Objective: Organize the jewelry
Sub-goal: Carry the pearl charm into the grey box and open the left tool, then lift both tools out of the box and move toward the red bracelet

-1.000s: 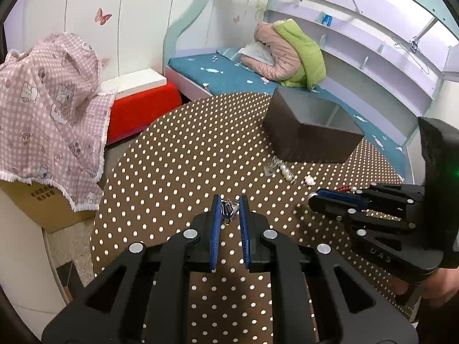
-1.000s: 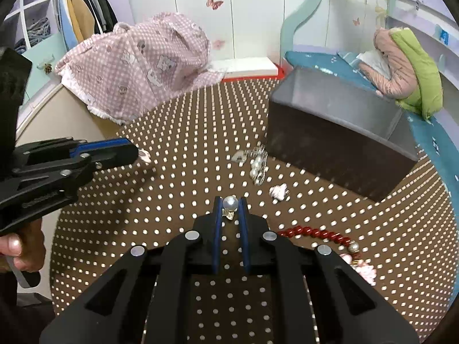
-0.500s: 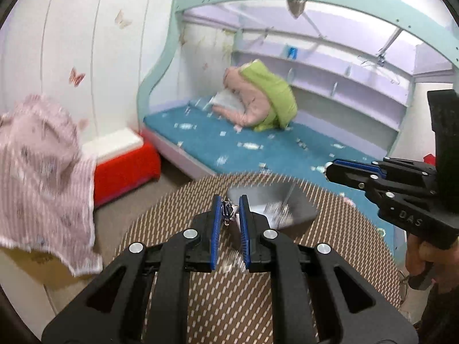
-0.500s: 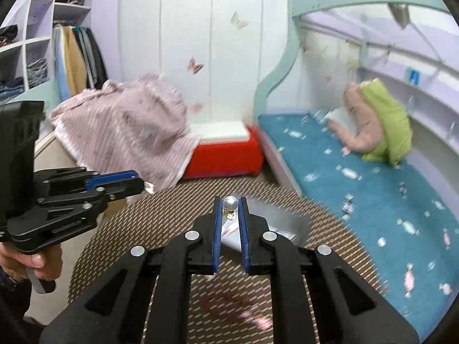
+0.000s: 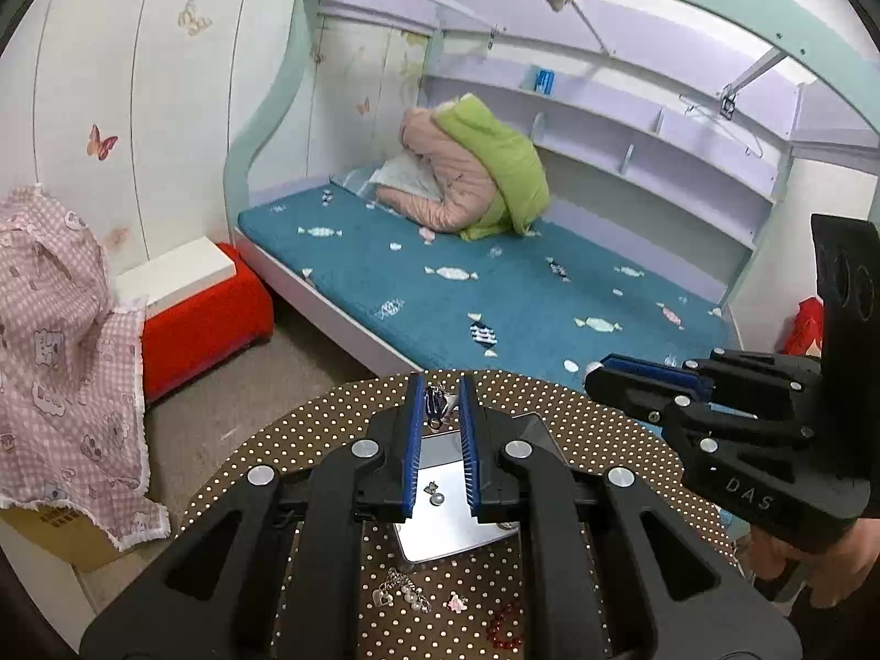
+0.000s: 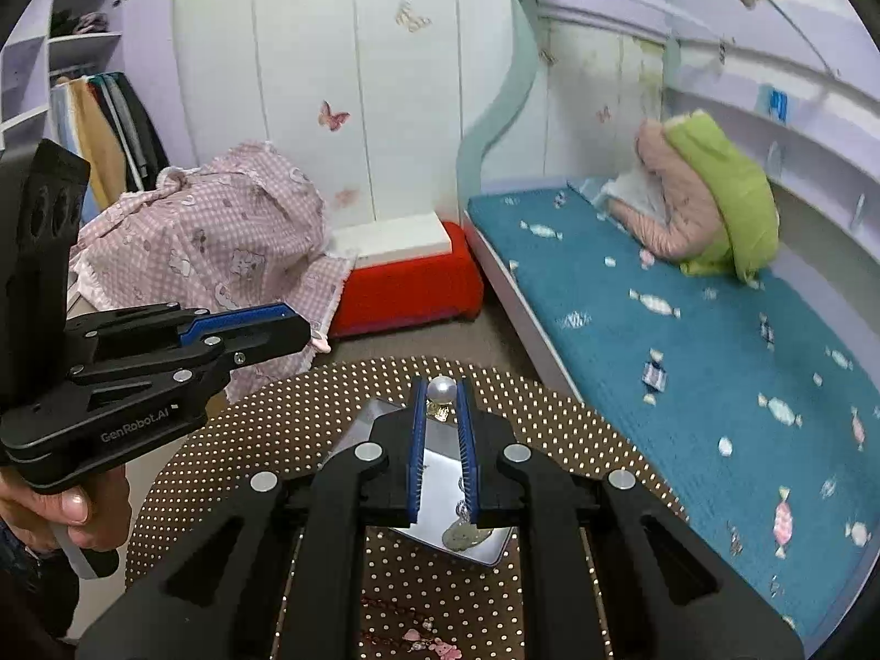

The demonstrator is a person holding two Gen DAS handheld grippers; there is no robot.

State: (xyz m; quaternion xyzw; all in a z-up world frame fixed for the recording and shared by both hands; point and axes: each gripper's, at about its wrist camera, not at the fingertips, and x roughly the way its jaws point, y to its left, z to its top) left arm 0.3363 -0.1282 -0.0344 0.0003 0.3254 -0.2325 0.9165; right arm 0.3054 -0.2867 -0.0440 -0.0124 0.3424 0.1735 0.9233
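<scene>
My left gripper (image 5: 440, 385) is shut on a small silver clip-like trinket (image 5: 436, 404) and hangs over the open grey box (image 5: 451, 528), which holds a few small pieces (image 5: 434, 492). My right gripper (image 6: 441, 385) is shut on a pearl earring (image 6: 443, 389), also above the box (image 6: 440, 476), with a round silver piece (image 6: 465, 534) inside. Each gripper shows in the other's view: the right gripper (image 5: 594, 377) at the right, the left gripper (image 6: 302, 327) at the left. A silver heart chain (image 5: 401, 594), a pink charm (image 5: 455, 600) and red beads (image 5: 503, 627) lie on the table in front of the box.
The box stands on a round brown polka-dot table (image 5: 605, 429). Beyond its far edge are floor, a red stool with a white top (image 5: 203, 302) and a teal bed (image 5: 495, 286). A pink checked cloth (image 5: 55, 341) covers a cardboard box at the left. A person's hand (image 6: 66, 511) holds the left gripper.
Both grippers have risen from the tabletop with their pieces still pinched and moved forward over the box. The box went from ahead of the fingers to beneath them.
</scene>
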